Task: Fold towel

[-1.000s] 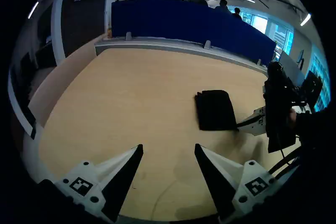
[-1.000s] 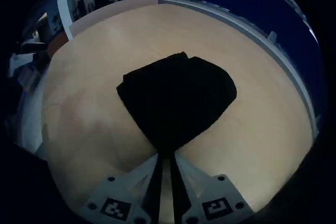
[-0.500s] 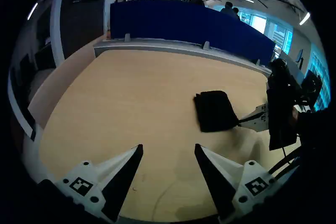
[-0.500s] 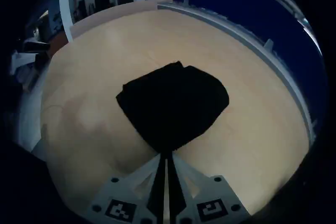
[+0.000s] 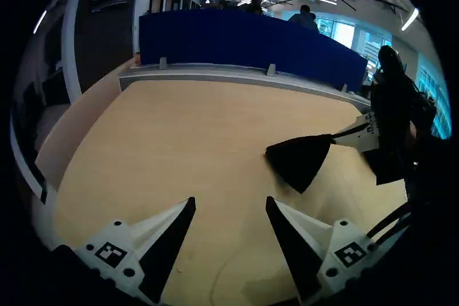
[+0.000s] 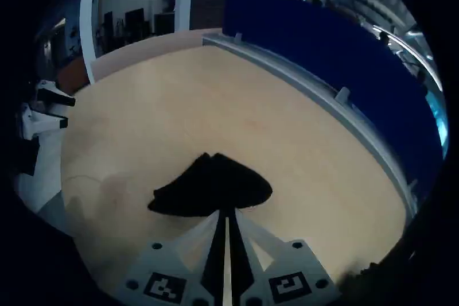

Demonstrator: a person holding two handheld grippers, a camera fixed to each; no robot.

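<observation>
Right tongs (image 6: pixel 226 215) are clamped together on one corner of the black towel (image 6: pixel 211 191), holding that corner raised so the cloth hangs in a peak. Its lower part seems to rest on the wooden desk (image 5: pixel 172 134), likely so the corner can be carried over for a fold. Left tongs (image 5: pixel 229 201) are apart and empty, low over the near desk edge, well apart from the towel, probably kept out of the way or ready to pin an edge.
</observation>
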